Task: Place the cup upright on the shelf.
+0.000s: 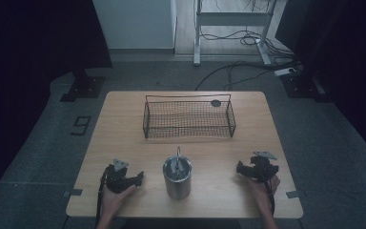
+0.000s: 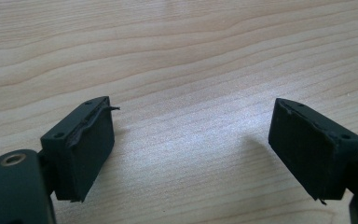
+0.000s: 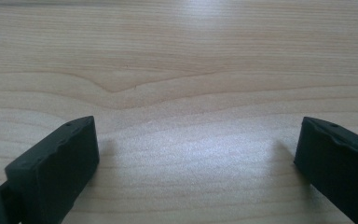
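A shiny metal canister (image 1: 177, 177) stands near the table's front edge, with a thin metal utensil sticking up out of it. Behind it sits a black wire basket (image 1: 189, 117) that looks empty. My left gripper (image 1: 140, 176) rests on the table left of the canister, held by a hand. Its jaws stand apart over bare wood in the left gripper view, so the left gripper (image 2: 191, 140) is open. To the right of the canister my right gripper (image 1: 239, 168) lies on the table. The right gripper (image 3: 196, 158) also has its jaws wide open, with nothing between them.
The wooden table (image 1: 124, 133) has a small dark round disc (image 1: 215, 102) by the basket's far right corner. Beyond the table are a grey floor, black stand bases, cables (image 1: 238, 69) and a white desk frame (image 1: 231, 19).
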`<state>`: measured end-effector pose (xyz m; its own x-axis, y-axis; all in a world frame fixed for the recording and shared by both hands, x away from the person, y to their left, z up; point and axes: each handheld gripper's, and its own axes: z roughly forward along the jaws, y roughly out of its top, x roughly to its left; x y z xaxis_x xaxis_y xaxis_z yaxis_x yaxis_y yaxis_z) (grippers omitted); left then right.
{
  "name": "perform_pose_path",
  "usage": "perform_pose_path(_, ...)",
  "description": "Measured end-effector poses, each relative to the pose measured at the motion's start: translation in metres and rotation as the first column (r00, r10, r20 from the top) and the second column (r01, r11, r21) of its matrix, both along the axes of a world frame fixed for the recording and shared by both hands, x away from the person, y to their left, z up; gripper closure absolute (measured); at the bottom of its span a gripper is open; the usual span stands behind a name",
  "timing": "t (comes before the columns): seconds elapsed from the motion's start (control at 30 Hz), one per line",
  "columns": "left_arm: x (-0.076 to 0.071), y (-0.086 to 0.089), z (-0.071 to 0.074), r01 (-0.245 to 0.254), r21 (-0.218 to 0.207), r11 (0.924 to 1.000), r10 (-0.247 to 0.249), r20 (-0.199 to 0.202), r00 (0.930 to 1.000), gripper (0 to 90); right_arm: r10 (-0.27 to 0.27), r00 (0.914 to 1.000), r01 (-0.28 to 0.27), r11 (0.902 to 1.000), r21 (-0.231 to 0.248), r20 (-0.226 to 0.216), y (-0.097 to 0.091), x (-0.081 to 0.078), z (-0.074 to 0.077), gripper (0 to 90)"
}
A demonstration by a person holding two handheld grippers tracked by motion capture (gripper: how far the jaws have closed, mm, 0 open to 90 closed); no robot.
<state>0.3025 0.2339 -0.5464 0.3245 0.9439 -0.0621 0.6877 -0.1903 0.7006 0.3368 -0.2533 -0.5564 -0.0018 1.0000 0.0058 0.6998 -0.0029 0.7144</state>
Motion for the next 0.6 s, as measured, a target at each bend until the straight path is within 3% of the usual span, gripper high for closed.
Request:
perform_pose_path(0.2, 0.0002, 0.0, 0.0001, 0.002, 0.006, 1.0, -0.002, -0.001, 1.0, 14.8, 0.004, 1.0, -0.004, 1.0, 0.0, 0.005, -0.0007, -0.0017, -0.0001, 0.0)
perform_pose_path(0.37, -0.0006, 0.0033, 0.0003, -0.017, -0.029, 0.9994, 0.017, 0.001, 0.9998, 15.2, 0.003, 1.0, -0.003, 0.9999, -0.015, 0.005, -0.0002, -0.0017, 0.0001, 0.0)
perform_pose_path(0.6, -0.0005, 0.0009, 0.0, -0.017, -0.009, 0.9998, 0.017, 0.001, 0.9999, 14.8, 0.002, 0.9999, -0.002, 0.9994, -0.033, 0.015, 0.0019, -0.0026, 0.0003, 0.0)
